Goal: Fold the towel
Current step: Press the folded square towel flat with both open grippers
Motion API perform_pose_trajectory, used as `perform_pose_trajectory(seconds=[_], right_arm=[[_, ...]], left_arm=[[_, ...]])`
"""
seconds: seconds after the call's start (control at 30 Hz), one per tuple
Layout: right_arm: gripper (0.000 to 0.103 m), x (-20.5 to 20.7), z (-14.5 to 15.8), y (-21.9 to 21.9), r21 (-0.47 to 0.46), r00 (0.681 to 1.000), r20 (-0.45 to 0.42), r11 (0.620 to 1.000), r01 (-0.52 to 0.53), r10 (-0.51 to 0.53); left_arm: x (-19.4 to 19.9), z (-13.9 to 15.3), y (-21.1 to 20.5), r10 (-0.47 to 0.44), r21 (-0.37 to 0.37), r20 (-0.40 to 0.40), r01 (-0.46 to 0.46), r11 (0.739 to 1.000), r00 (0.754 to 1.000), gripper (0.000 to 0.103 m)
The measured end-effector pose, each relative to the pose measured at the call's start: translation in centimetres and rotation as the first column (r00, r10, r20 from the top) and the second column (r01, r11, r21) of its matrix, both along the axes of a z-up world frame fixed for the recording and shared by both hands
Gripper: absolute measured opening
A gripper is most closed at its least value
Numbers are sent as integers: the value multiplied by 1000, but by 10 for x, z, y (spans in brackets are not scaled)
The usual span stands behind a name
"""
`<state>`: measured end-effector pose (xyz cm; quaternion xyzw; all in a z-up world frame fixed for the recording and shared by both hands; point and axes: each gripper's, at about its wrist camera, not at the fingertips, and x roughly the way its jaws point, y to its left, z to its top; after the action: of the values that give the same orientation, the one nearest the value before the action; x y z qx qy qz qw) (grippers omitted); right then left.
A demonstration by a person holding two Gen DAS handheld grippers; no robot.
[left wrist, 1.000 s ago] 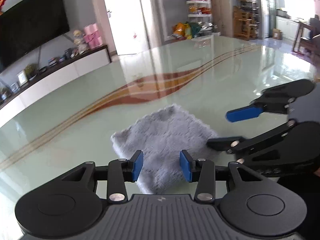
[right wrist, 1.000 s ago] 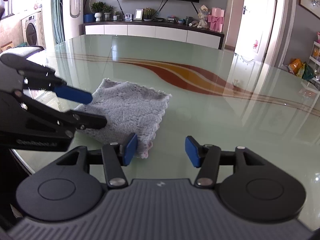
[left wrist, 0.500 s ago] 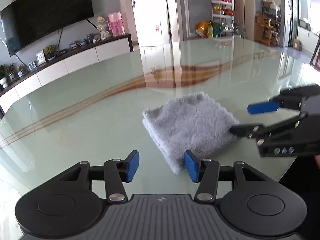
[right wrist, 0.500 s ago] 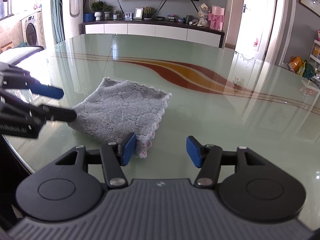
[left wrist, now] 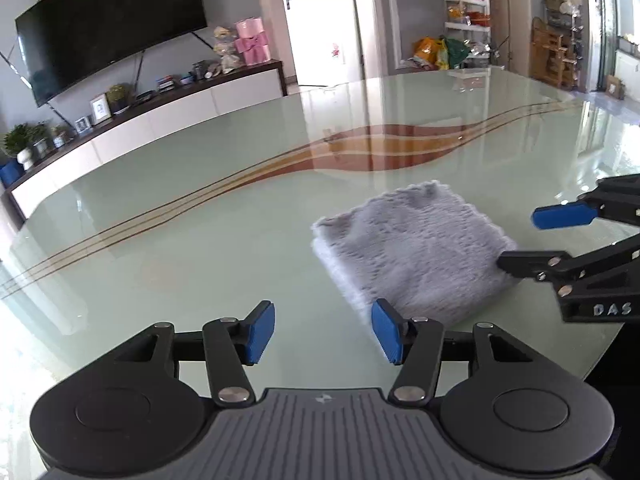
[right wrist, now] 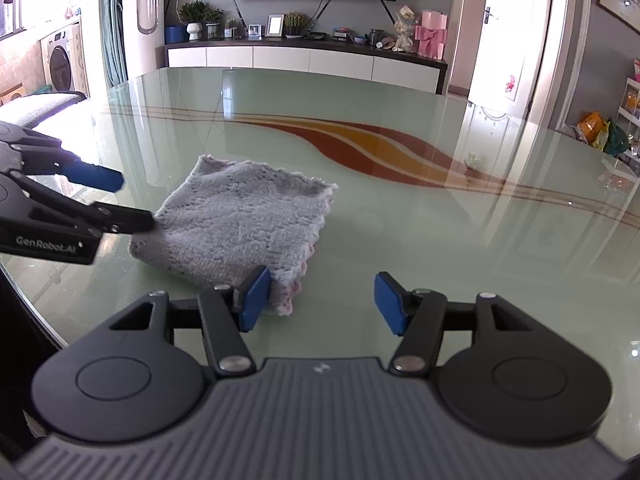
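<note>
A grey fluffy towel [left wrist: 412, 248] lies folded into a small square on the glass table, near its front edge; it also shows in the right wrist view [right wrist: 240, 220], with a pink scalloped hem at its near corner. My left gripper [left wrist: 323, 332] is open and empty, just left of the towel's near corner. My right gripper [right wrist: 320, 300] is open and empty, its left pad beside the towel's pink corner. Each gripper shows in the other's view, the right one [left wrist: 532, 240] and the left one [right wrist: 132, 200], both at the towel's edge.
The glass table [left wrist: 200, 240] has a red and orange wave stripe [right wrist: 380, 148] across it. Its rounded front edge runs close below the grippers. A TV cabinet [right wrist: 308, 60] with ornaments stands beyond the table. A doorway and shelves stand at the back.
My left gripper has swung left off the towel, which now lies to its right. The right gripper has hardly moved. Both stay open.
</note>
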<state>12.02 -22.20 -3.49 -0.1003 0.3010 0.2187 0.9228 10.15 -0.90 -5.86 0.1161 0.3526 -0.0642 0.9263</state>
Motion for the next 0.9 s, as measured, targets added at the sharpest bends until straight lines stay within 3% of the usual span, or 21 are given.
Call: perform_pose_trajectory(seconds=[0.17,0.33,0.43,0.63,0.9], right_arm=[[56,4,8,8,0,999,35,1000,-17,17],[58,18,-1,18,-24,1000,6,1000,-18,18],[63,23,-2,10,-18,1000,-3,1000,11,-11],[62,24,14,-1,25,999,40,999,28,-29],[62,68,8,32,-24,999,46,1000,5,-4]], left_arm=[[-2,14,-8,-35,-62,30,36,997,999,54],[11,-1,-23,-61,-16,-1,61,998,998,54],[13,-3,-15,-61,-35,3,61,997,998,59],[15,9,-4,-30,-50,30,32,998,999,56],[65,12,-13,-19,-39,58,22,999,998,56]])
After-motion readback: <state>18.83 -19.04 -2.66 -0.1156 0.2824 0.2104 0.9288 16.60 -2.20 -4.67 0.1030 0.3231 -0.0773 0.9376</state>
